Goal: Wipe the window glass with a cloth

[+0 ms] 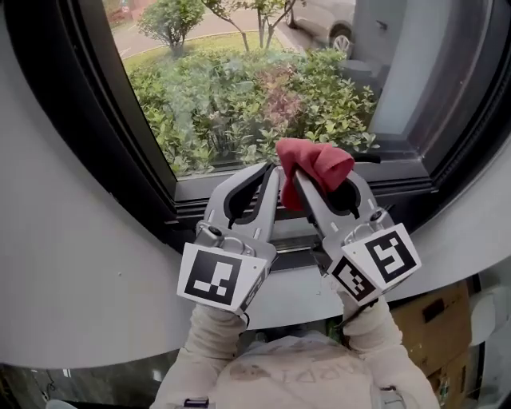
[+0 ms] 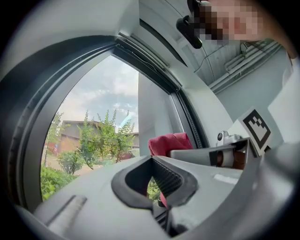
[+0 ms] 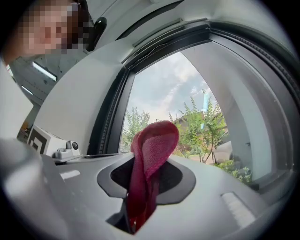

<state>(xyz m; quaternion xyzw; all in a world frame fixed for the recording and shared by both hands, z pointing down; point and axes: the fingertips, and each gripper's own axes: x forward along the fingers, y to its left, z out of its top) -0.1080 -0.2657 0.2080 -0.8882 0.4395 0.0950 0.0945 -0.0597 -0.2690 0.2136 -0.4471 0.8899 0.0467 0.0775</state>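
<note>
A red cloth (image 1: 316,164) is bunched at the tip of my right gripper (image 1: 306,180), whose jaws are shut on it. In the right gripper view the red cloth (image 3: 153,152) rises from between the grey fingers (image 3: 213,190) and folds over. My left gripper (image 1: 267,174) is right beside it on the left, jaws shut with nothing between them. From the left gripper view the cloth (image 2: 168,141) shows just beyond the left gripper's fingers (image 2: 89,201). Both tips sit near the bottom edge of the window glass (image 1: 255,88). I cannot tell whether the cloth touches the pane.
A dark window frame (image 1: 140,156) borders the glass, with a sill (image 1: 399,152) below. White wall (image 1: 64,248) curves round on both sides. Bushes (image 1: 231,112) and a parked car (image 1: 329,22) lie outside. Cardboard boxes (image 1: 435,327) stand at the lower right.
</note>
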